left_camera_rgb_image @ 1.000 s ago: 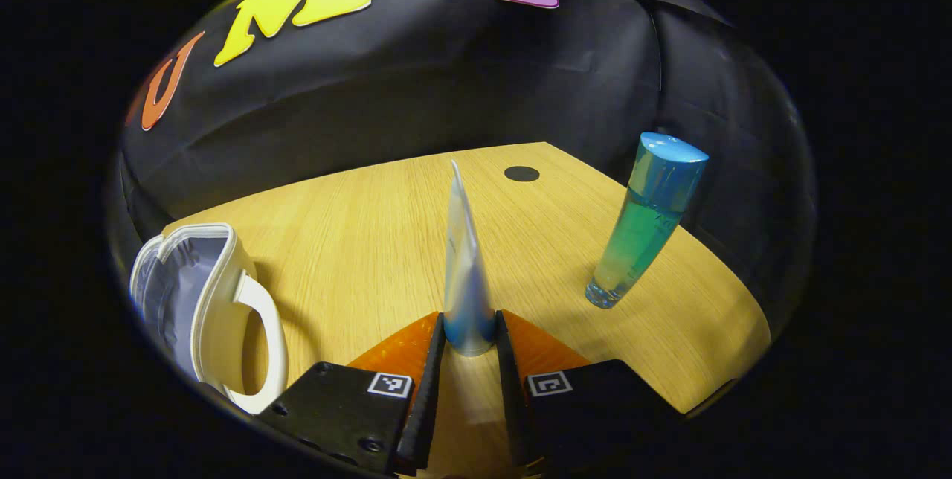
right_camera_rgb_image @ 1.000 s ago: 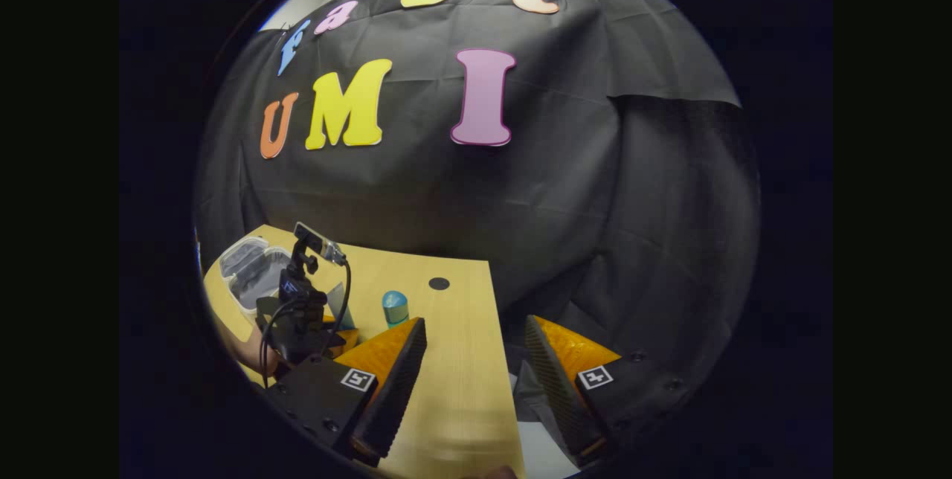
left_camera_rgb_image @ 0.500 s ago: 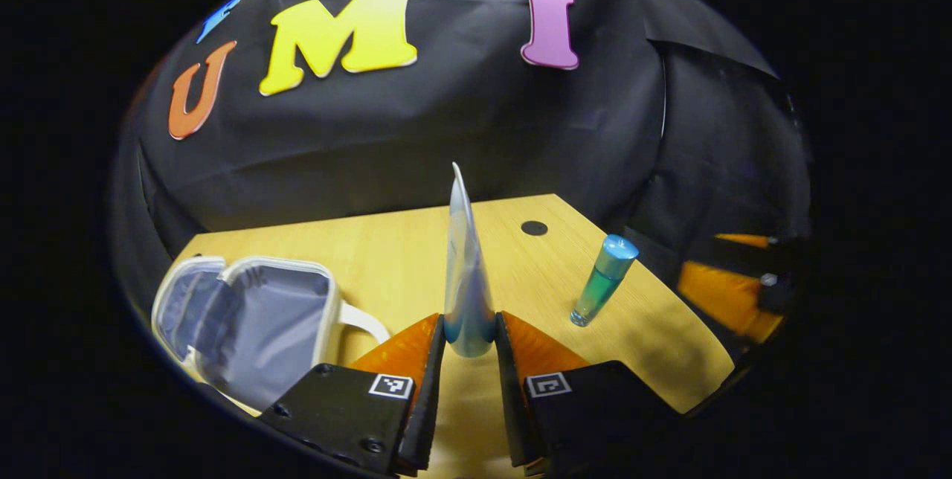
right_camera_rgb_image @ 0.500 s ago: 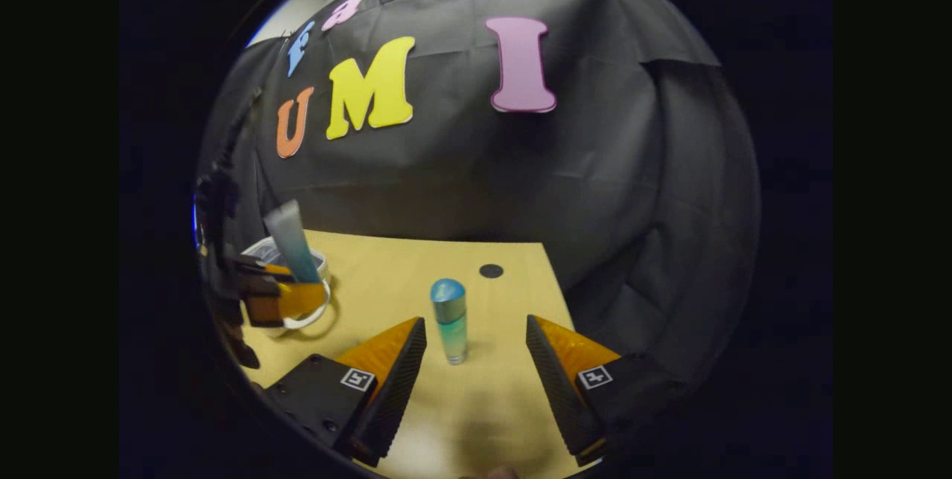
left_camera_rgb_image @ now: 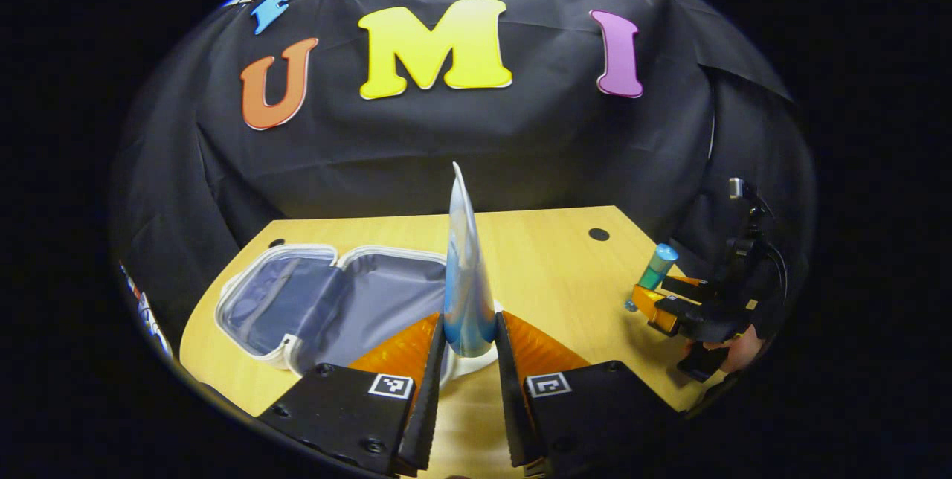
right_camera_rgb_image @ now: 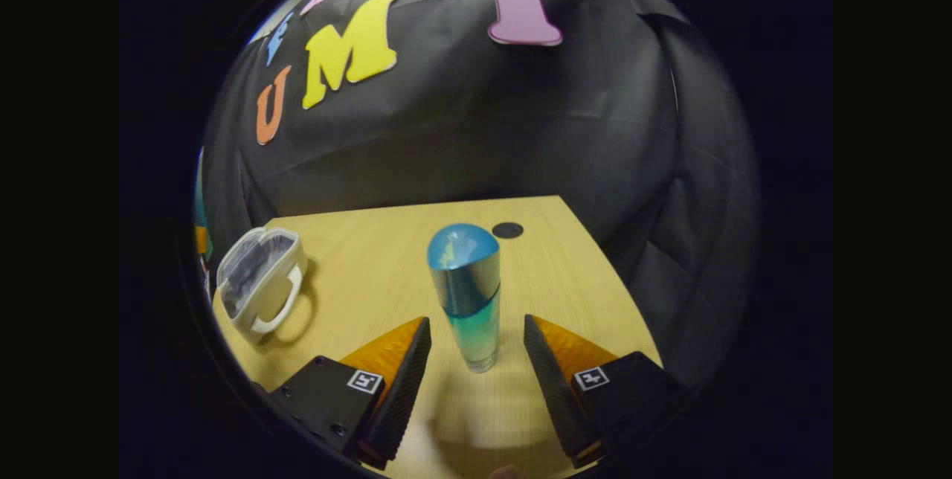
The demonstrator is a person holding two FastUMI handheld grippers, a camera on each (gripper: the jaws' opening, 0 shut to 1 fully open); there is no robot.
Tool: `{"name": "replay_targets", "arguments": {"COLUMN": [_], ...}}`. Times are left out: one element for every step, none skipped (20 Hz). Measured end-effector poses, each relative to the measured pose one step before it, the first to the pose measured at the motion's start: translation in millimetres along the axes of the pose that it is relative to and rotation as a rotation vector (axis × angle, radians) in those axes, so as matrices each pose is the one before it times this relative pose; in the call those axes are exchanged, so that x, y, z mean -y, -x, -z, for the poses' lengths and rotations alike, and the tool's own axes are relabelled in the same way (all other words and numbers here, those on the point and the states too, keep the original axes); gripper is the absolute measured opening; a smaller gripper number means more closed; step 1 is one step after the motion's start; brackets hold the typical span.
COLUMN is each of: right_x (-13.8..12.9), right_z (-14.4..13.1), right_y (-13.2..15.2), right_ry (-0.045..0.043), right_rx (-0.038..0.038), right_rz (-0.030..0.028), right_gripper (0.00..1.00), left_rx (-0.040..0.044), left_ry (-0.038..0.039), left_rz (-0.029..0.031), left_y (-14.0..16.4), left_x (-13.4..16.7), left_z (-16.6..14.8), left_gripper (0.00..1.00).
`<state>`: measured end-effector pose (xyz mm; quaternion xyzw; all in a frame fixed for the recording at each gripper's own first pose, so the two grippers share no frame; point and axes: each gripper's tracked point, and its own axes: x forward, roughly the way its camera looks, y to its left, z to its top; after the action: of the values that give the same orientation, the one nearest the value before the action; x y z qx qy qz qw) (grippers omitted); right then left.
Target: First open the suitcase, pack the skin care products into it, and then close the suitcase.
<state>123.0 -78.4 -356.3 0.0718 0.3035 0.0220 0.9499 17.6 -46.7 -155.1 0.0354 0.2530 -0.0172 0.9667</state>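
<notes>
My left gripper (left_camera_rgb_image: 468,334) is shut on a blue-and-white tube (left_camera_rgb_image: 465,271) that stands upright between its fingers, held above the near edge of the open white suitcase (left_camera_rgb_image: 327,304), whose grey lining faces up. In the right gripper view, a tall blue-green bottle (right_camera_rgb_image: 468,297) with a blue cap stands on the wooden table between the fingers of my open right gripper (right_camera_rgb_image: 476,334), which do not touch it. The same bottle (left_camera_rgb_image: 651,274) and right gripper (left_camera_rgb_image: 662,304) show far right in the left gripper view. The suitcase (right_camera_rgb_image: 256,289) lies at the left of the right gripper view.
The wooden table (left_camera_rgb_image: 550,256) has a small black round hole (left_camera_rgb_image: 599,234) near its back right corner. Black cloth walls close in behind and to the right. A hand (left_camera_rgb_image: 736,349) holds the right gripper past the table's right edge.
My left gripper lifted the tube and swung left over the open suitcase. My right gripper moved in around the bottle, which stands between its open fingers now.
</notes>
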Motion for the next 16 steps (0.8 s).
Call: {"name": "replay_targets", "arguments": {"right_x": [-1.84, 0.27, 1.32, -0.22, -0.49, 1.94, 1.09, -0.79, 1.14, 1.64, -1.37, 0.88, 0.10, -1.25, -3.39, -4.89], "right_z": [4.32, 3.34, 0.47, 0.02, -1.44, -2.44, 0.08, -2.28, -0.86, -1.15, -5.61, -8.53, -8.25, -8.68, -9.09, -7.05], "right_y": [-7.59, -5.31, -3.07, -1.74, -0.77, -0.74, -6.91, 5.32, 2.70, 5.10, 8.39, 12.00, 14.45, 16.56, 17.66, 18.69], "right_ry": [-0.01444, -0.00079, 0.00104, -0.00032, -0.00067, 0.01076, 0.01311, 0.00766, 0.00486, -0.01543, -0.01876, -0.00851, -0.00315, -0.00546, -0.00249, 0.00451], "right_rx": [-0.01516, -0.01031, -0.00344, -0.00194, -0.00183, 0.00492, 0.00091, -0.00559, -0.01566, -0.00906, 0.00016, 0.00973, 0.00731, 0.00982, 0.00852, 0.00950], "right_rz": [-0.00831, 0.00447, 0.01218, 0.00718, 0.00730, 0.02329, 0.01173, 0.00968, 0.01369, 0.00319, -0.00083, 0.00252, 0.00181, -0.00384, -0.00593, -0.00683], "right_gripper": [0.74, 0.71, 0.69, 0.60, 0.58, 0.57, 0.48, 0.39, 0.35, 0.34, 0.35, 0.34, 0.31, 0.34, 0.34, 0.34], "left_rx": [-0.00030, -0.00276, -0.00407, -0.00770, -0.00474, -0.00691, -0.00518, -0.00328, -0.00031, 0.00315, -0.00010, -0.00039, -0.00352, -0.01009, -0.01389, -0.02048], "left_ry": [0.00310, 0.00163, 0.00598, 0.00655, 0.00756, 0.00653, 0.00549, 0.00098, -0.00422, -0.00356, -0.00379, -0.00577, -0.00514, -0.00337, -0.00306, -0.00078], "left_rz": [-0.02165, -0.02441, -0.01476, -0.01342, -0.01305, -0.01207, -0.01145, -0.00621, -0.00335, 0.00128, 0.00316, 0.00141, 0.01611, 0.02047, 0.02488, 0.02922], "left_y": [2.54, 3.13, 2.79, 1.73, 2.04, 0.26, 0.43, 1.14, 0.02, -1.39, -4.65, -5.28, -5.04, -7.90, -10.11, -10.52], "left_x": [-11.95, -11.87, -8.22, -8.65, -8.77, -8.57, -9.58, -8.01, -8.69, -8.79, -7.12, -8.46, -4.80, -3.19, -2.48, -1.36], "left_z": [0.28, 1.54, 2.27, 4.63, 1.91, 2.53, 1.63, 0.63, -0.99, -0.83, -1.31, -0.08, 1.64, 4.90, 5.92, 7.53], "left_gripper": [0.41, 0.41, 0.41, 0.41, 0.41, 0.41, 0.41, 0.41, 0.41, 0.41, 0.41, 0.41, 0.41, 0.41, 0.41, 0.41]}}
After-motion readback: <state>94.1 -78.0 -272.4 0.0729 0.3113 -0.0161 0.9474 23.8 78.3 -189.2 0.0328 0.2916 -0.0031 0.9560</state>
